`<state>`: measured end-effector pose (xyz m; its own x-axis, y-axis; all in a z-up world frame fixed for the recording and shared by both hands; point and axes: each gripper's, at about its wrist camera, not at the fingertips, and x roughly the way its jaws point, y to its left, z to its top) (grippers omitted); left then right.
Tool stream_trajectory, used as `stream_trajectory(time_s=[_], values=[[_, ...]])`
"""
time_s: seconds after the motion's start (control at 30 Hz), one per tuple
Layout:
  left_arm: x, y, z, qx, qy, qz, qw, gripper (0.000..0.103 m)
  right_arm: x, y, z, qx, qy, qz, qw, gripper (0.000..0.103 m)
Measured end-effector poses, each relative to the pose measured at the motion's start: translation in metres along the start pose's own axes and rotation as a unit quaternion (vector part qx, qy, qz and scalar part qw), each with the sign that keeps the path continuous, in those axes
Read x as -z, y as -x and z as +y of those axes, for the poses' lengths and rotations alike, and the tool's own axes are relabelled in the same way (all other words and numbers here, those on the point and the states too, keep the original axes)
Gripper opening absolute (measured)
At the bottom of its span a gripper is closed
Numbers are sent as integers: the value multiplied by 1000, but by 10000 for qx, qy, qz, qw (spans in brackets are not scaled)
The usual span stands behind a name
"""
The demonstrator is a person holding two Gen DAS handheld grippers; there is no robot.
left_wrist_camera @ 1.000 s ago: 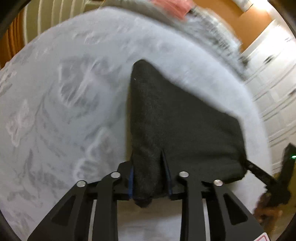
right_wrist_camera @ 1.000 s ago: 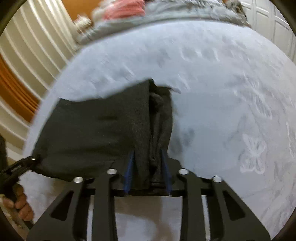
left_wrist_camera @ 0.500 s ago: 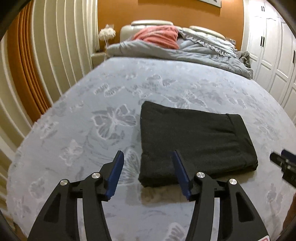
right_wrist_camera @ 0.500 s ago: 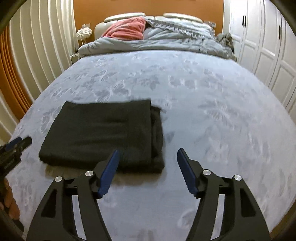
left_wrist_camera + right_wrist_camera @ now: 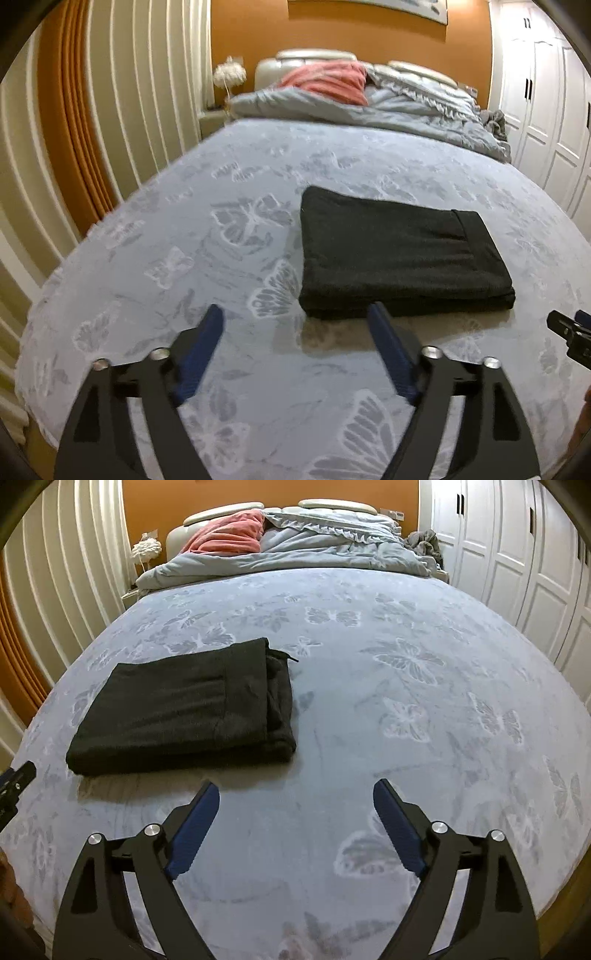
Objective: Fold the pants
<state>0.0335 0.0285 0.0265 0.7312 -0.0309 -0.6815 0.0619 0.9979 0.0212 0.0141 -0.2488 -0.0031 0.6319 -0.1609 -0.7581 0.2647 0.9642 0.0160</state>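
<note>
The black pants [image 5: 399, 254] lie folded into a flat rectangle on the grey butterfly-patterned bedspread [image 5: 229, 266]; they also show in the right wrist view [image 5: 184, 709]. My left gripper [image 5: 295, 317] is open and empty, held back from the pants' near left corner. My right gripper [image 5: 295, 794] is open and empty, held back and to the right of the pants' near right corner. The right gripper's tip shows at the right edge of the left wrist view [image 5: 570, 332], and the left gripper's tip at the left edge of the right wrist view [image 5: 16, 779].
A rumpled grey duvet [image 5: 295, 550] and a red pillow [image 5: 225, 533] lie at the bed's head. White wardrobe doors [image 5: 517, 554] stand on the right, striped curtains [image 5: 110, 110] on the left. A white lamp [image 5: 229, 74] stands beside the headboard.
Both grippers were shut on the pants' near edge a second ago. They have let go, opened wide and pulled back. The pants now rest flat on the bed.
</note>
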Motion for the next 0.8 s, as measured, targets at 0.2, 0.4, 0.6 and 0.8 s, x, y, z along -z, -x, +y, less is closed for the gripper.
stream_trajectory(time_s=[0.2, 0.4, 0.6, 0.8], values=[[27, 6, -15, -167, -304, -488, 9982, 86, 26, -3, 8, 239, 252, -256, 9991, 87], [53, -14, -35, -337, -678, -549, 9956, 86, 45, -21, 16, 359, 404, -419, 9977, 87], [57, -29, -32, -330, -519, -227, 9978, 86, 57, -35, 33, 544, 793, -506, 9941, 87], [59, -31, -28, -328, -347, -158, 9987, 86, 58, -40, 36, 588, 824, -431, 9939, 87]])
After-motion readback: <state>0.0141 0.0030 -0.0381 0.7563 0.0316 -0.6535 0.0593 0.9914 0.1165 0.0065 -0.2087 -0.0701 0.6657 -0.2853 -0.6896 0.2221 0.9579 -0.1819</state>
